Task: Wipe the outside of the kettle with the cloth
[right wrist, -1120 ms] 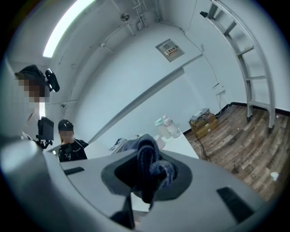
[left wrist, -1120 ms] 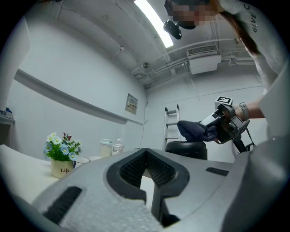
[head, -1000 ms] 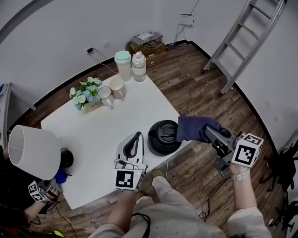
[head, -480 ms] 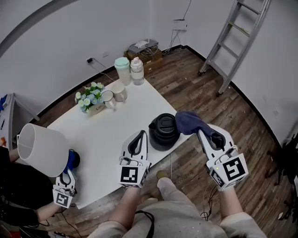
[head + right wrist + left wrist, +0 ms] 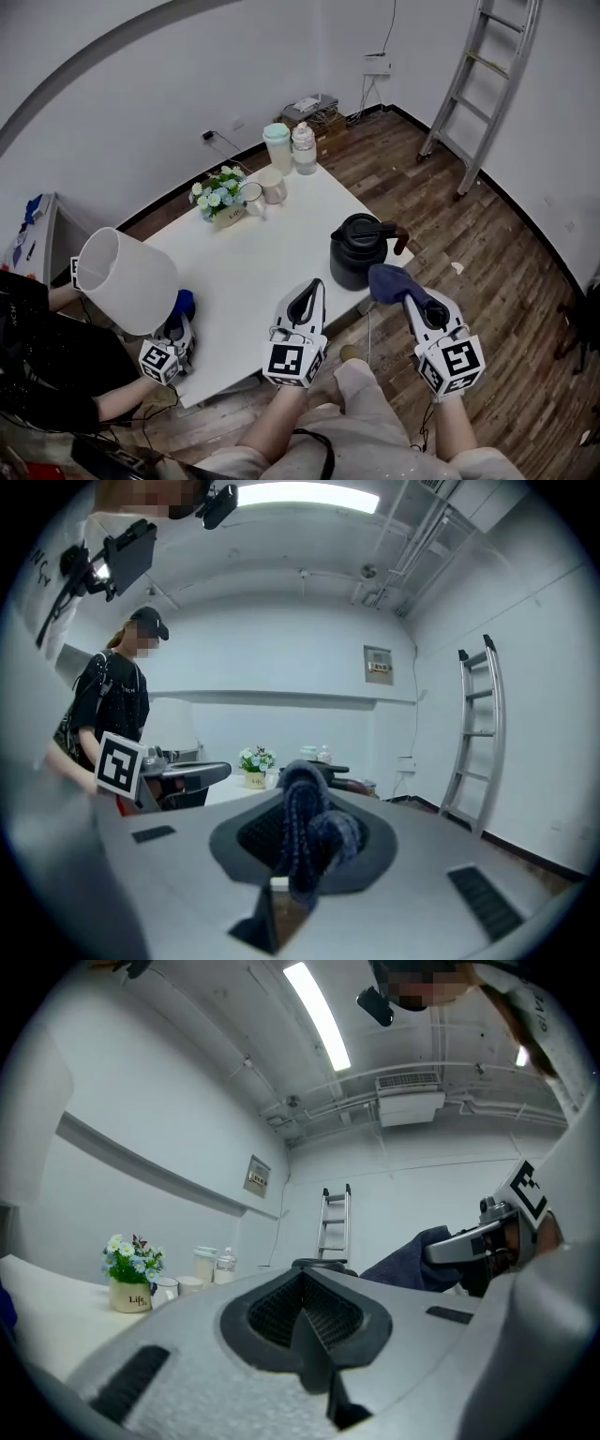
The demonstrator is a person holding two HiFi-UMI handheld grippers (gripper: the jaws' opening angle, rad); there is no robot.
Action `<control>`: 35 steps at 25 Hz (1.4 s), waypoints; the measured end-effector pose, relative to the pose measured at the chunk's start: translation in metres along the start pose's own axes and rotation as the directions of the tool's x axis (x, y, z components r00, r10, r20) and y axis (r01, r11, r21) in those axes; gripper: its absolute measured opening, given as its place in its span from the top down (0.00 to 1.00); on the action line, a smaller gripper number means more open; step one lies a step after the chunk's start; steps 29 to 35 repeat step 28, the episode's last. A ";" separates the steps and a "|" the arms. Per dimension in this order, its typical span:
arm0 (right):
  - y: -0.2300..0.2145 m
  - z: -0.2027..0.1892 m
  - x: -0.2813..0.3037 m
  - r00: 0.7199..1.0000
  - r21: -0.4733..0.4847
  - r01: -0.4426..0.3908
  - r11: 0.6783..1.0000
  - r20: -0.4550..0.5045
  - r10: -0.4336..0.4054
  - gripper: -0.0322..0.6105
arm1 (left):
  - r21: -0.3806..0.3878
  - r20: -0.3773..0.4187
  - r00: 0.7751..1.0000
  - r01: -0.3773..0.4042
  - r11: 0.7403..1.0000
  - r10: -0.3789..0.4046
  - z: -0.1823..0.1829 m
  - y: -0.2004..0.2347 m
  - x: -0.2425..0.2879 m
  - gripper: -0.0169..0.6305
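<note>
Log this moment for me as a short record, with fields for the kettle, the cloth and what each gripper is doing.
kettle: black kettle, upright with its lid on, near the edge of the white table
cloth: dark blue cloth, bunched beside the kettle's lower side; contact cannot be told
right gripper: right gripper clamped on the cloth
left gripper: left gripper with jaws together, nothing between them, over the table near its front edge

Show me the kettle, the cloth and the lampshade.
kettle (image 5: 352, 261): head view, black body.
cloth (image 5: 390, 279): head view, bunched middle.
lampshade (image 5: 131, 286): head view, white outer side.
</note>
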State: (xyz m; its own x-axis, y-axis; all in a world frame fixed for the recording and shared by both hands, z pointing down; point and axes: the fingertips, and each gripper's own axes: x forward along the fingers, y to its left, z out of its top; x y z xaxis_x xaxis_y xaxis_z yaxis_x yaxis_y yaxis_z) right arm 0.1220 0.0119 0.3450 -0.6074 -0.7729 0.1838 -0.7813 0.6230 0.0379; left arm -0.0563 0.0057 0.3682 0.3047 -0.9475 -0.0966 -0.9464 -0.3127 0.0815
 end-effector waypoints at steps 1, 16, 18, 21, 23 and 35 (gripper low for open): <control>0.003 -0.005 -0.005 1.000 0.004 0.008 1.000 -0.003 -0.008 0.87 | -0.011 -0.004 1.000 0.004 1.000 -0.004 -0.004 -0.001 -0.006 0.96; 0.041 0.001 -0.015 0.996 0.019 -0.075 0.997 -0.037 0.076 0.87 | -0.032 0.005 0.999 -0.036 0.999 0.036 0.020 -0.011 -0.026 0.96; 0.042 0.004 -0.017 0.995 0.019 -0.095 0.995 -0.036 0.096 0.87 | -0.039 0.011 0.999 -0.042 0.998 0.043 0.022 -0.015 -0.025 0.96; 0.043 0.001 -0.019 0.992 0.009 -0.117 0.993 -0.045 0.117 0.87 | -0.042 0.010 0.999 -0.050 0.998 0.050 0.023 -0.021 -0.024 0.96; 0.047 -0.007 -0.022 0.989 0.011 -0.136 0.991 -0.058 0.136 0.87 | -0.050 -0.004 0.997 -0.076 0.996 0.076 0.018 -0.023 -0.033 0.96; 0.044 -0.019 -0.022 0.978 0.036 -0.196 0.980 -0.070 0.198 0.87 | -0.048 -0.028 0.987 -0.159 0.986 0.157 0.010 -0.026 -0.054 0.96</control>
